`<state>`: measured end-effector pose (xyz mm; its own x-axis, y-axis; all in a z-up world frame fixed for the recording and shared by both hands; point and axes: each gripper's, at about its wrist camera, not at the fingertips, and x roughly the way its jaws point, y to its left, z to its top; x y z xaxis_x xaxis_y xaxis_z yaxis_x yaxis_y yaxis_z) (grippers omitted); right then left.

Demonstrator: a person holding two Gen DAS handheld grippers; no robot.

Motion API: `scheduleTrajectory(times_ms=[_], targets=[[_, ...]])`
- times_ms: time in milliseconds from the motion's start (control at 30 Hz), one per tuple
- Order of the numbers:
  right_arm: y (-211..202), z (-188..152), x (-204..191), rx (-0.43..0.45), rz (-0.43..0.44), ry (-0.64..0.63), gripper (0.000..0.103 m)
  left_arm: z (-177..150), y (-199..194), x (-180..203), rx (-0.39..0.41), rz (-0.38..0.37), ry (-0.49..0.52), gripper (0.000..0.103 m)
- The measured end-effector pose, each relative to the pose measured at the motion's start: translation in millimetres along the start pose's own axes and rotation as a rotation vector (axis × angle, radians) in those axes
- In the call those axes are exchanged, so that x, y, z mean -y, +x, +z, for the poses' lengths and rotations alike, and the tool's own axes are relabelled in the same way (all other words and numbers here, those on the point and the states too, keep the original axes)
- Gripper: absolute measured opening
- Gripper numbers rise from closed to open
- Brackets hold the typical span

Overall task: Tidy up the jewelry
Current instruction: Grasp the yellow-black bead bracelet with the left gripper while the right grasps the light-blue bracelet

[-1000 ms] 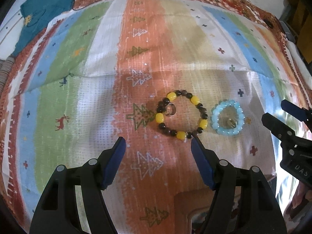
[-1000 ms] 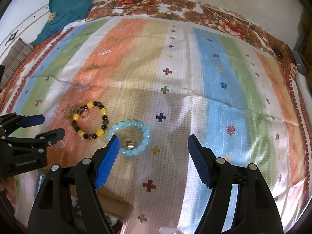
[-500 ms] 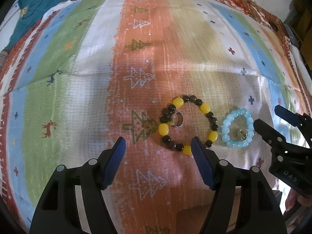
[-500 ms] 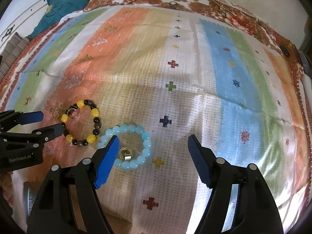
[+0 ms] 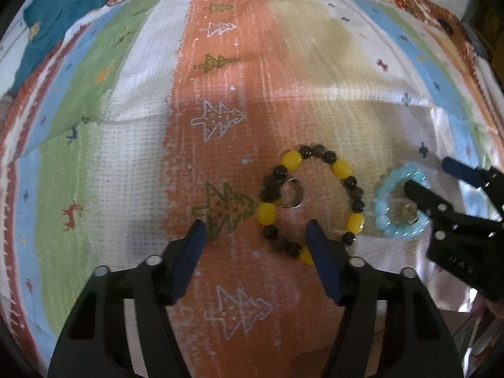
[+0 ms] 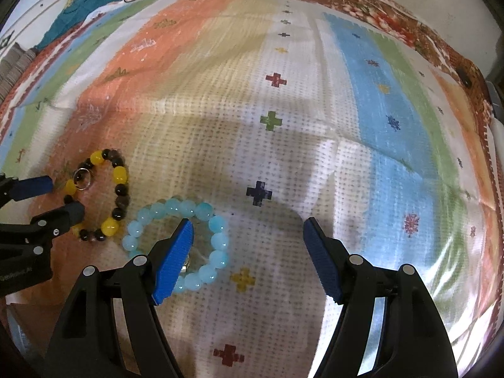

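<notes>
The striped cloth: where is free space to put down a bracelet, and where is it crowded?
Free: the wide stretch of striped cloth right of the light blue bracelet, and the green and white stripes left of the yellow and black bracelet. Crowded: where both bracelets lie side by side, each with a ring inside, between the closing left gripper and the right gripper.

A striped woven cloth bedspread in orange, green, blue and white shows a coarse, matt, gridded weave with printed trees and crosses. On it lies a bracelet of glossy yellow and dark brown beads, smooth and rounded, with a small shiny silver metal ring inside its loop. Beside it is a bracelet of translucent pale blue beads, glassy and polished. Each hand-held gripper, left and right, is matt black plastic with ribbed blue rubbery pads and bright metal rivets. A crumpled teal cloth looks soft and dull.
</notes>
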<state>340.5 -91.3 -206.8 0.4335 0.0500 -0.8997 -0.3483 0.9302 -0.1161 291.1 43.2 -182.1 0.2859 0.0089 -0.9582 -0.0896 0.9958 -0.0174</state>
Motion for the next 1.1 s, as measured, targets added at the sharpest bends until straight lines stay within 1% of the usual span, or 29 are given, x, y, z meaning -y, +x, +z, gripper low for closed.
scheduleTrajectory(times_ms=[33,67,100,133,200,233,300,367,533,633,833,1000,1100], targets=[[-0.3,-0.2,-0.4,0.001,-0.003,-0.002,0.072,-0.6,0.3,0.2,-0.001,0.013,0.008,0.054],[-0.5,-0.3,-0.6,0.001,-0.007,-0.003,0.069,-1.1,-0.1,-0.6,0.000,0.017,0.013,0.051],[-1.3,-0.5,0.1,0.002,-0.013,-0.001,0.060,-1.1,-0.3,-1.4,-0.001,0.020,0.013,0.045],[-1.9,-0.4,0.7,0.003,-0.014,0.001,0.055,-1.4,-0.7,-3.3,-0.001,0.025,0.011,0.041],[-2.4,0.2,1.9,0.002,-0.012,0.004,0.040,-1.8,-1.4,-8.3,-0.001,0.028,0.002,0.028],[-2.6,0.4,1.8,0.002,-0.010,0.002,0.038,-2.1,-1.4,-10.3,-0.003,0.025,-0.001,0.025],[-2.8,-0.2,1.4,0.003,-0.003,-0.002,0.022,-2.1,-1.4,-14.0,-0.003,0.029,-0.006,0.015],[-3.7,0.0,0.1,0.006,0.002,-0.006,0.012,-2.6,-3.2,-19.2,-0.002,0.025,-0.018,0.010],[-10.3,0.7,0.8,0.031,-0.013,-0.001,0.012,-0.1,-7.9,-21.8,0.003,0.009,-0.035,0.010],[-19.7,4.5,2.5,0.054,0.000,0.012,0.012,2.0,-13.4,-22.4,0.012,-0.004,-0.039,0.010],[-40.4,8.3,1.8,0.104,0.018,0.018,0.012,5.3,-38.4,-18.4,0.060,-0.037,-0.041,0.010],[-55.7,7.3,-3.8,0.130,0.042,0.007,0.012,6.3,-60.4,-4.6,0.101,-0.067,-0.027,0.010],[-64.2,5.6,-5.3,0.145,0.044,0.007,0.012,8.5,-66.9,0.7,0.116,-0.086,-0.016,0.010]])
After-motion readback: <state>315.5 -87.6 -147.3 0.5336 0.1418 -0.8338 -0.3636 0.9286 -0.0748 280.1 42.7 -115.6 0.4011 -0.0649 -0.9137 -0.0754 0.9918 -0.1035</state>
